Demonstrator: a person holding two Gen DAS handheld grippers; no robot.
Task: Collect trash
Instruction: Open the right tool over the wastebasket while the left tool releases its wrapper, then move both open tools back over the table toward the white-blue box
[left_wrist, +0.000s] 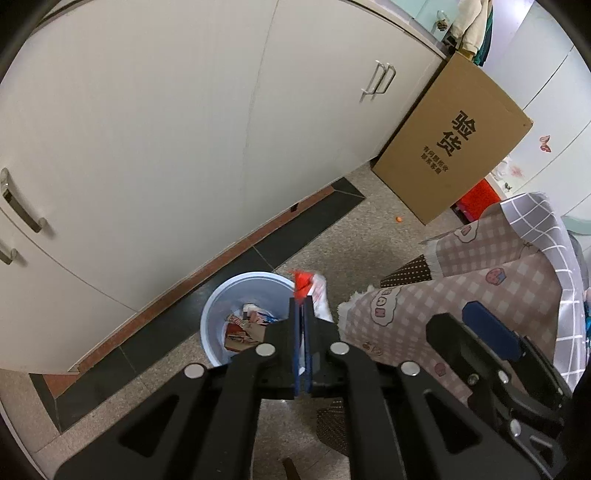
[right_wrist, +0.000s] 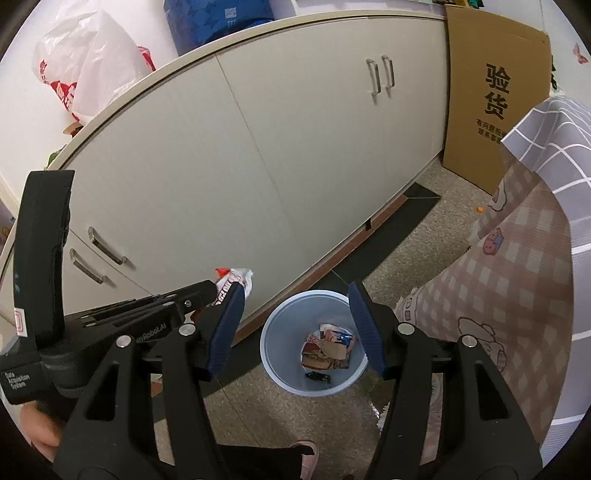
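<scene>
Cardboard box (left_wrist: 450, 147) printed "验货"; smaller print illegible. Left gripper (left_wrist: 302, 306) clenched on crumpled red-and-white wrapper (left_wrist: 314, 291), held above rim of pale blue bin (left_wrist: 221, 306) on floor; bin contains paper scraps. Right gripper (right_wrist: 295, 325) released, nothing between fingers, over bin.

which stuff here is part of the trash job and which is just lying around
Job: wrapper pinched in the left gripper; blue bin holding trash; right gripper, open.

Lying about: cardboard box, cupboard, checked cloth, plastic bag.
</scene>
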